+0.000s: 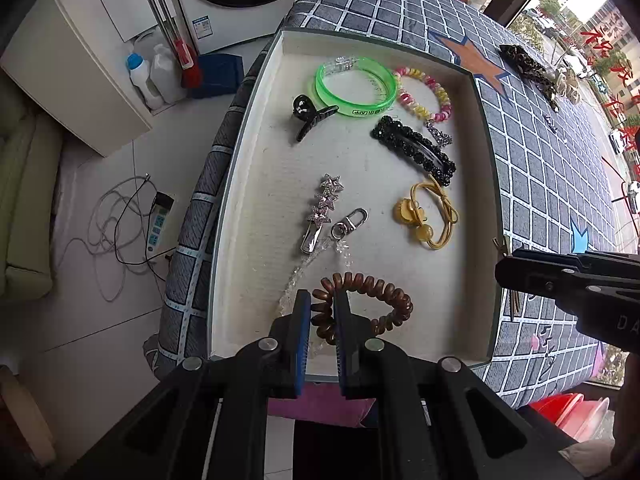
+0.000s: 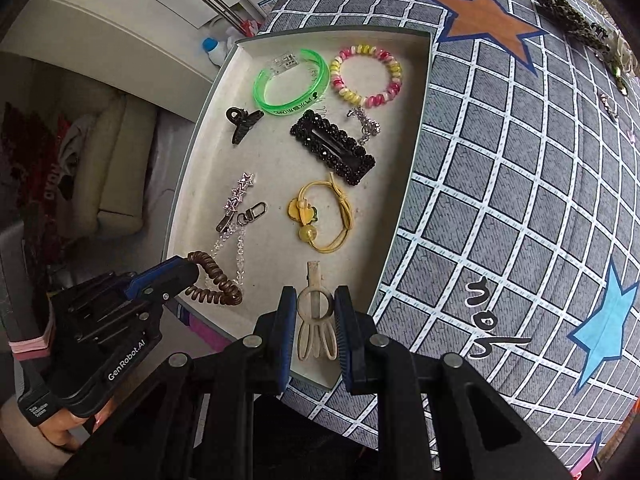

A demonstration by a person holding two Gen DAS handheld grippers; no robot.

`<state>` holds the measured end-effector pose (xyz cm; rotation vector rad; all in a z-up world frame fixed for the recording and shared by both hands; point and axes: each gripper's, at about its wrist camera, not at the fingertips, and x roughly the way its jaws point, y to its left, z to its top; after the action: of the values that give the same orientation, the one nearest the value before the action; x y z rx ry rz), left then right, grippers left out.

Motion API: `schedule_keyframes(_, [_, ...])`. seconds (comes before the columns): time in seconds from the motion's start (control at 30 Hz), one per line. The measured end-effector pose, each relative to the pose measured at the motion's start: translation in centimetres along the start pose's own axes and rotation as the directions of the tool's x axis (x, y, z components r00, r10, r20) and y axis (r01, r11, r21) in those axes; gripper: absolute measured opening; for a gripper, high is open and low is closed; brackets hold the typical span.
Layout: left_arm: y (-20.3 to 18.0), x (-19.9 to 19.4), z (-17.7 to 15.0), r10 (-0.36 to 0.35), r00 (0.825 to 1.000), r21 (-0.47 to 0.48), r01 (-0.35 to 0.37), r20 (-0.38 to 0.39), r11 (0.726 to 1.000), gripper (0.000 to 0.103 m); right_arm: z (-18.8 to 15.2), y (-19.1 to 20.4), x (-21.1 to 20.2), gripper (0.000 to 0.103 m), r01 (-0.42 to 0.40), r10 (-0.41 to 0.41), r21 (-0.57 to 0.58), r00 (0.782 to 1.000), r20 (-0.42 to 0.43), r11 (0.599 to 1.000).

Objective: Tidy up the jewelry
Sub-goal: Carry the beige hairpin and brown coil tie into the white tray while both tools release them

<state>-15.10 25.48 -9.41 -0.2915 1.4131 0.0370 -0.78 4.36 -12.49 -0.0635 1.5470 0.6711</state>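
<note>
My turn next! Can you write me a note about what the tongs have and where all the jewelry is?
Left tongs: shut on the brown coil tie, at the near end of the tray.
Right tongs: shut on the cream clip, over the tray's near right corner.
Done, in the tray: green bangle, pink-yellow coil tie, black claw clip, black beaded clip, star clip, keychain, yellow tie.
Left: release both held pieces in the tray; then fetch the leopard piece and the small bits near it on the cloth.
</note>
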Motion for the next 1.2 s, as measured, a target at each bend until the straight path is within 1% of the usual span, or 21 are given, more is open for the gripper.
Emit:
schedule_keyframes(0.3, [-0.1, 1.4, 0.1, 0.015, 1.0, 0.004, -0.015, -0.011, 1.0, 0.018, 0.7, 0.4, 2.8, 0.021, 0.036, -0.037, -0.013, 0.998, -0.044, 0.999])
schedule_keyframes(0.53, [-0.1, 2.2, 0.0, 0.024, 0.999, 0.002, -0.024, -0.026, 1.0, 0.018, 1.5, 0.8, 4.3, 0.021, 0.062, -0.063, -0.025, 0.996, -0.057, 0.998])
schedule_keyframes(0.93, [-0.6, 3.2, -0.1, 0.052, 0.998, 0.023, -0.052, -0.044, 0.998, 0.018, 3.4, 2.5, 8.3, 0.021, 0.103, -0.106, -0.04, 0.989, -0.103, 0.994])
schedule_keyframes(1.0, [-0.6, 3.2, -0.1, 0.053, 0.998, 0.02, -0.052, -0.047, 0.998, 0.019, 3.6, 2.8, 8.5, 0.024, 0.096, -0.101, -0.047, 0.99, -0.102, 0.994])
schedule_keyframes(1.03, [-0.6, 3.1, 0.0, 0.052, 0.997, 0.017, -0.051, -0.049, 0.999, 0.019, 3.6, 3.4, 8.6, 0.028, 0.091, -0.095, -0.049, 0.99, -0.102, 0.995])
schedule_keyframes(1.07, [-0.6, 3.1, 0.0, 0.051, 0.997, 0.014, -0.05, -0.05, 0.999, 0.019, 3.7, 3.6, 8.7, 0.039, 0.088, -0.093, -0.051, 0.99, -0.103, 0.995])
schedule_keyframes(1.1, [-0.6, 3.0, 0.0, 0.051, 0.997, 0.01, -0.051, -0.052, 0.999, 0.019, 3.9, 3.8, 8.9, 0.041, 0.083, -0.088, -0.052, 0.991, -0.102, 0.995])
schedule_keyframes(1.13, [-0.6, 2.9, 0.1, 0.053, 0.997, 0.008, -0.053, -0.052, 0.999, 0.019, 3.8, 4.2, 8.9, 0.045, 0.081, -0.086, -0.053, 0.991, -0.102, 0.995])
schedule_keyframes(1.2, [-0.5, 2.7, 0.1, 0.053, 0.997, 0.004, -0.053, -0.053, 0.999, 0.019, 4.1, 4.9, 8.5, 0.047, 0.082, -0.087, -0.063, 0.992, -0.087, 0.995])
